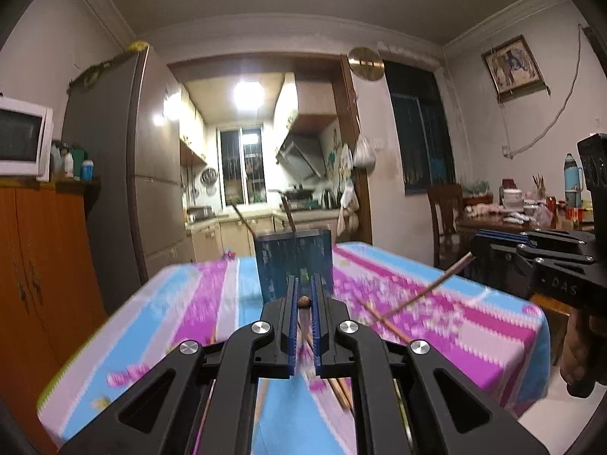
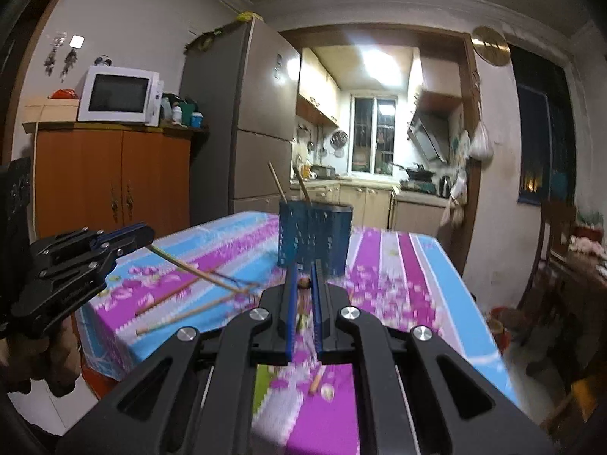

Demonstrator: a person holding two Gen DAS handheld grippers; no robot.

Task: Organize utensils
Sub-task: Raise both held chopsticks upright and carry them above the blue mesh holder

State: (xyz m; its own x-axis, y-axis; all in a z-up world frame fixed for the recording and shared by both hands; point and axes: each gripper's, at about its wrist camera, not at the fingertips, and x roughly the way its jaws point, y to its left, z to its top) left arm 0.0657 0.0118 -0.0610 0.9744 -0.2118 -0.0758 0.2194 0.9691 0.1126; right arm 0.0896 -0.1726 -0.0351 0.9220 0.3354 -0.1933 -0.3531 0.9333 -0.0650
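Note:
A blue perforated utensil holder (image 1: 294, 261) stands on the striped tablecloth with two chopsticks (image 1: 242, 218) sticking out; it also shows in the right wrist view (image 2: 315, 237). My left gripper (image 1: 303, 297) is shut on a chopstick seen end-on (image 1: 303, 302), held above the table. In the right wrist view the left gripper (image 2: 146, 237) holds that chopstick (image 2: 178, 261) slanting down. My right gripper (image 2: 304, 280) is shut on another chopstick (image 2: 304, 283); in the left wrist view the right gripper (image 1: 476, 250) holds it (image 1: 428, 294) slanting down. Loose chopsticks (image 2: 178, 295) lie on the cloth.
The table (image 1: 493, 341) is covered with a pink, blue and white cloth. An orange cabinet (image 2: 114, 174) with a microwave (image 2: 121, 94) and a fridge (image 2: 250, 121) stand beyond the table's left. A wooden chair (image 1: 447, 212) and a cluttered dining table (image 1: 523, 216) are at the right.

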